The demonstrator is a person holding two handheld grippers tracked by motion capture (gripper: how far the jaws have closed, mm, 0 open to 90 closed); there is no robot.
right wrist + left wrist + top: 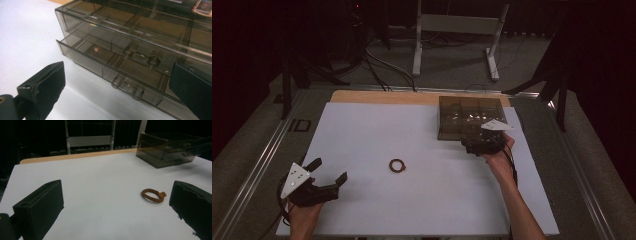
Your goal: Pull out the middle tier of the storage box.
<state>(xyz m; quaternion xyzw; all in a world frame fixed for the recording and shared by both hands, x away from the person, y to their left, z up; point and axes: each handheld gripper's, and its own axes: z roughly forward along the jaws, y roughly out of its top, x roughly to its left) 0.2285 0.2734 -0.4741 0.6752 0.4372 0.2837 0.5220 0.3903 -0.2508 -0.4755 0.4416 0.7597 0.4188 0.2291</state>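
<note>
1. The left claw (331,173) sits near the front left corner of the white tabletop (377,130), its jaws spread wide with nothing between them.
2. Just ahead of it, a small brown ring (153,195) lies flat on the tabletop, well apart from both jaws and nearer the right one in the left gripper view.
3. In the high view the ring (397,165) lies about mid-tabletop, between the two claws.
4. The right claw (474,142) hovers at the front face of a smoky see-through drawer box (469,117) on the far right, jaws wide apart and gripping nothing.
5. In the right gripper view the lower drawer (105,70) juts out slightly; its clear handle (127,87) lies between the jaws, touching neither.
</note>
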